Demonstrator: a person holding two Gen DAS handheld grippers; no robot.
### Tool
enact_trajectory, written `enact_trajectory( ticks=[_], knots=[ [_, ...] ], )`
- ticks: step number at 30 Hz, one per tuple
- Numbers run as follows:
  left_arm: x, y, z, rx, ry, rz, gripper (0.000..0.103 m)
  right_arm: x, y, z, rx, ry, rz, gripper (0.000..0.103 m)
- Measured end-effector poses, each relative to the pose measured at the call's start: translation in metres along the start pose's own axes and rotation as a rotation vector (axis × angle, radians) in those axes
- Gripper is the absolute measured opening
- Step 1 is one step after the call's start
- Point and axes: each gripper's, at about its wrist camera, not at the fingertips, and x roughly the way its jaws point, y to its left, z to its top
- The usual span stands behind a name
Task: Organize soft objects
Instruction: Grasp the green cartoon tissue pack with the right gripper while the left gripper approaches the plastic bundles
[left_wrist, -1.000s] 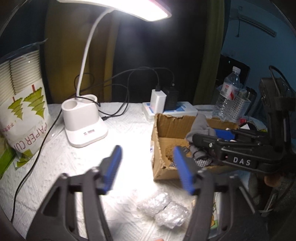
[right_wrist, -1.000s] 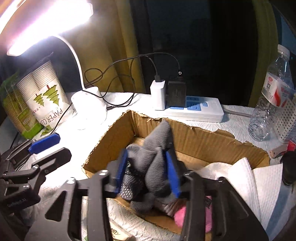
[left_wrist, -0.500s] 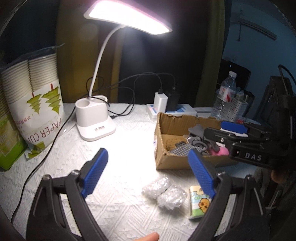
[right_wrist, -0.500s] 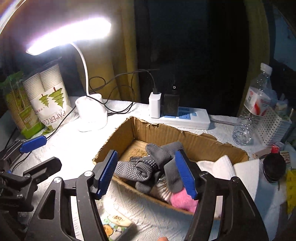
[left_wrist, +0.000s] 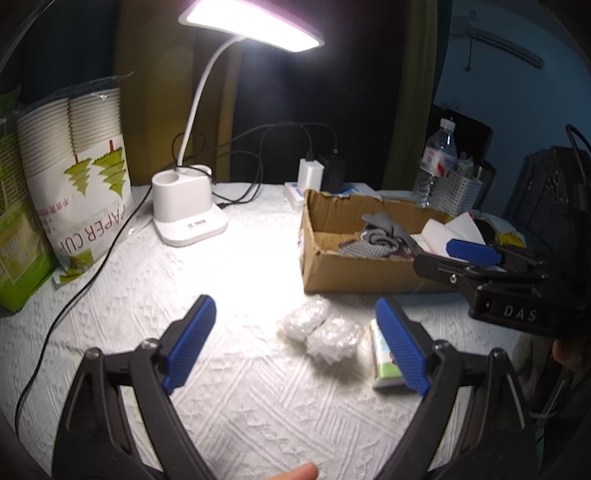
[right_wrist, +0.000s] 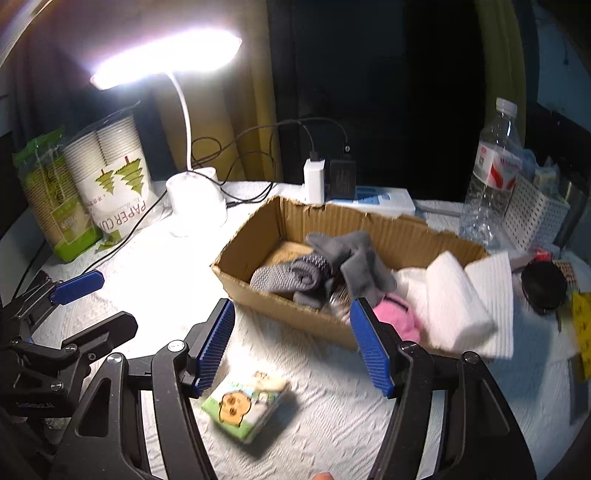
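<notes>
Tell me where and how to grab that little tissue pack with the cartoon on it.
The tissue pack lies flat on the tablecloth, in front of the cardboard box. Probably come from above with the open right claw and pinch across its two long, narrow sides; the soft pack should squeeze slightly between the pads.

Black-framed tongs (left_wrist: 295, 343), ribbed blue pads (right_wrist: 216, 345), silver screws, "DAS" marking

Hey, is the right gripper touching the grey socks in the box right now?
Apart. The right wrist view shows the right gripper open and empty, pulled back over the tablecloth, with the grey socks lying loose inside the cardboard box.
</notes>
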Motion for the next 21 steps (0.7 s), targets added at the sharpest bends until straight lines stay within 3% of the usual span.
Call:
enact_trajectory(
  ticks=[10, 14, 21],
  knots=[
    [0.002, 0.008, -0.024, -0.003, 0.039, -0.009, 0.090, 0.007, 0.015, -0.031, 0.011, 0.061, 0.005, 0.068],
    [0.004, 0.013, -0.034, -0.010, 0.060, -0.004, 0.090, 0.017, 0.020, -0.044, 0.033, 0.106, 0.033, 0.080],
    [0.009, 0.016, -0.040, -0.017, 0.083, 0.010, 0.090, 0.035, 0.026, -0.061, 0.046, 0.180, 0.068, 0.080]
  ],
)
